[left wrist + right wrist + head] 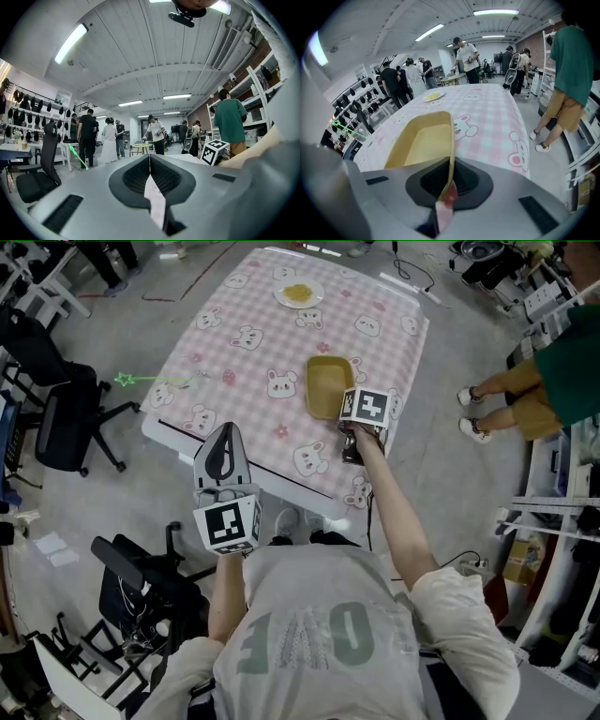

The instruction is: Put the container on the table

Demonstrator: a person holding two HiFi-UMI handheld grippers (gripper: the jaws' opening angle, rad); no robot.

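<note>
A shallow yellow container (326, 382) rests on the table (244, 343), which wears a pink checked cloth with bunnies, near its right front part. My right gripper (351, 424) tilts down at the container's near right corner, shut on its rim. In the right gripper view the thin yellow wall (423, 144) runs straight into the closed jaws of the right gripper (450, 182). My left gripper (225, 457) is held level above the table's front edge, left of the container and apart from it. In its own view the left gripper (150, 165) is shut on nothing.
A white plate with food (298, 294) sits at the table's far end. Black office chairs (58, 418) stand on the floor to the left. A person in a green shirt (561, 367) stands close to the table's right side. Several people (89, 136) stand further off.
</note>
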